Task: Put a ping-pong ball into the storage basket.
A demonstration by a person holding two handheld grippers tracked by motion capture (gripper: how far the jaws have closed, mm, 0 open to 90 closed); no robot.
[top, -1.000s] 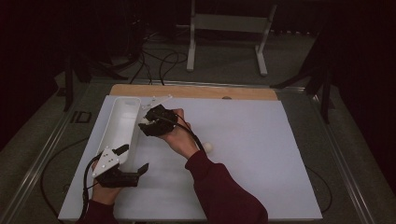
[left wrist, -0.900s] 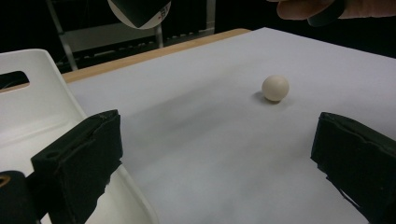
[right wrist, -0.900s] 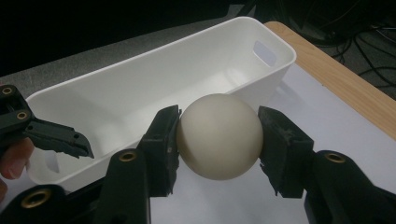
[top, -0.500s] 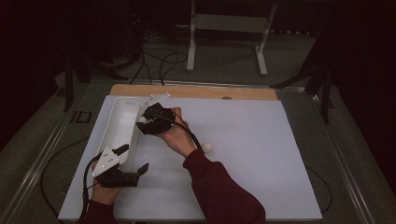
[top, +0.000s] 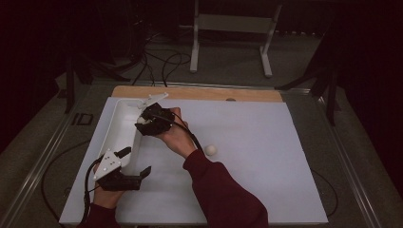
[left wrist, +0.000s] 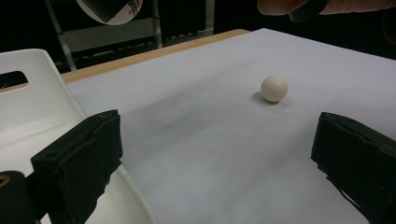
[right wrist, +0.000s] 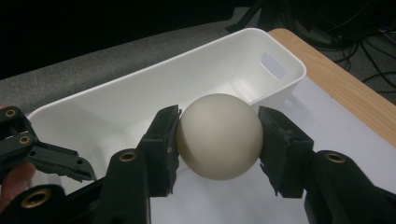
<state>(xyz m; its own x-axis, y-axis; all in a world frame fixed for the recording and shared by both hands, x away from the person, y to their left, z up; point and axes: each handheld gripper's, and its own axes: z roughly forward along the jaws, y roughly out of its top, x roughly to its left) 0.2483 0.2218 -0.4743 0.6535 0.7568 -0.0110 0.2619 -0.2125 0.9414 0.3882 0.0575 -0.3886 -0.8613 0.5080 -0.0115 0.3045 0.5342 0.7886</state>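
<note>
Two grippers out: the left gripper sits nearest, jaws wide and empty, at the bin's near end. Beyond it, the right gripper pinches a ball beside the bin's rim. Another ball lies loose on the table.

My table is covered by a white sheet, with a strip of bare wood showing along its far edge. It sits in a metal-railed frame on grey carpet floor. Behind the table stands a white metal stand with two legs and flat feet. Black cables tangle on the floor to its left, and another cable loops on the carpet by my left side. Dark stand legs sit at far right. Room beyond is black, curtains or walls, can't tell. Light falls from above on the table alone.
</note>
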